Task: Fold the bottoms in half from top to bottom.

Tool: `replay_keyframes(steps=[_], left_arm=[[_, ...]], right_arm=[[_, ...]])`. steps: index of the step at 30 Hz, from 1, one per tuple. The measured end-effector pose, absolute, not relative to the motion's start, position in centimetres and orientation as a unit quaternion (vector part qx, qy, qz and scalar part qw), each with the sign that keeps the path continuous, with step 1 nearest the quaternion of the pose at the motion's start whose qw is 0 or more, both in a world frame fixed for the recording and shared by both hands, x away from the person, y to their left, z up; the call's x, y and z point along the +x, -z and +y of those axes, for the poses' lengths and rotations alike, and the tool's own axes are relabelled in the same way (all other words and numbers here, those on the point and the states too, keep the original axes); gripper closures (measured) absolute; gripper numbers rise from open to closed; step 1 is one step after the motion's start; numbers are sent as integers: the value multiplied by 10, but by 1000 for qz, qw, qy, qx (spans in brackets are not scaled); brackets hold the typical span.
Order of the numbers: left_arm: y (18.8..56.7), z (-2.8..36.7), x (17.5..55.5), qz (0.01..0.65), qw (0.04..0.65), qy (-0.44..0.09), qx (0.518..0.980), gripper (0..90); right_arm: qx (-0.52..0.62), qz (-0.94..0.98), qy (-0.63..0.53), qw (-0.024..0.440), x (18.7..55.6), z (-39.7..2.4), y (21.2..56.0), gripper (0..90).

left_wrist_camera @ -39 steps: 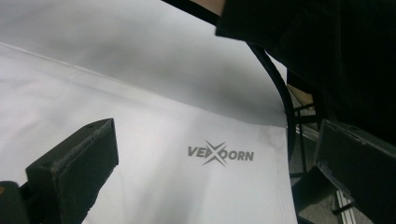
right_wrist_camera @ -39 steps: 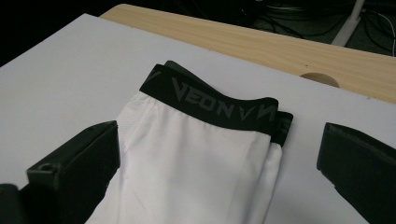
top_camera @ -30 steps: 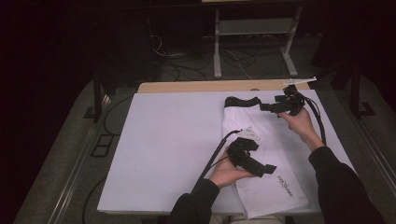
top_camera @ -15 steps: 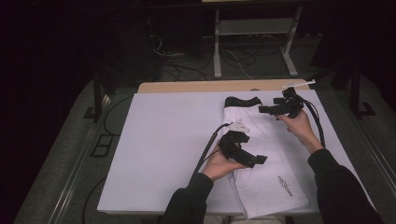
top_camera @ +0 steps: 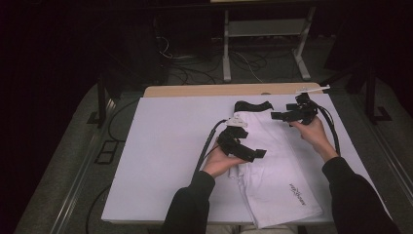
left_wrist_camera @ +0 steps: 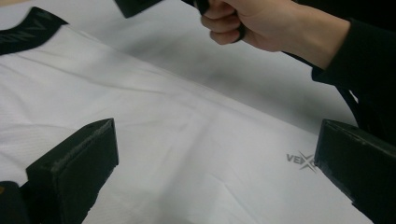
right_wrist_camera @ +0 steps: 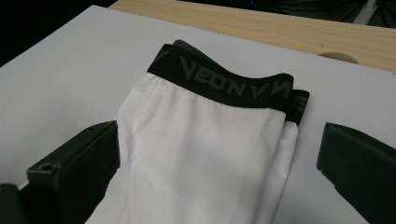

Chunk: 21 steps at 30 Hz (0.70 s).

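Inspector: White leggings [top_camera: 272, 161], folded lengthwise, lie on the white table cover [top_camera: 160, 146], right of centre. The black waistband [top_camera: 252, 105] is at the far end, the printed leg end at the near edge.

Clerk: And the tongs?

Inspector: The left gripper [top_camera: 258, 154] sits over the middle of the cloth, jaws pointing right. In the left gripper view its jaws stand wide apart above the fabric, with nothing between them [left_wrist_camera: 205, 168]. Whether they touch the cloth cannot be told. The right gripper [top_camera: 273, 116] is held at the far right edge of the leggings, just beside the waistband, jaws pointing left. The right gripper view shows its jaws wide as well, the waistband [right_wrist_camera: 224, 81] ahead of them and nothing gripped.

Clerk: Any change from the earlier pictures?

Inspector: Yes. One second ago the left gripper was nearer the person, lower down the leg. Half a second ago it had gone up toward the waistband. It is now a little further along, over the cloth. The right gripper has barely shifted. The leggings lie where they lay.

Clerk: Anything else?

Inspector: The right hand [left_wrist_camera: 252, 23] shows as a closed fist in the left gripper view.
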<state>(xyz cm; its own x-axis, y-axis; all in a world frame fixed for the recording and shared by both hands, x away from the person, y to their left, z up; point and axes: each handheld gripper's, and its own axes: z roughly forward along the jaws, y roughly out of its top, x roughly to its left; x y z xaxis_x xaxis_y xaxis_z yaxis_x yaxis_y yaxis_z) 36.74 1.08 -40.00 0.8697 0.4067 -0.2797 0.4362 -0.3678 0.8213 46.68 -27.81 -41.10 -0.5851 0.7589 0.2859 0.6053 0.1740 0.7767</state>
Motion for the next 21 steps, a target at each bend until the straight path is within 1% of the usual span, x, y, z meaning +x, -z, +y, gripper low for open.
replay_keyframes(steps=[11,21], left_arm=[[398,25,384,269,497,6,825,0],[399,44,404,304,500,-7,811,0]], right_arm=[[445,763,-462,82,466,-278,413,0],[444,764,-461,79,466,-279,413,0]])
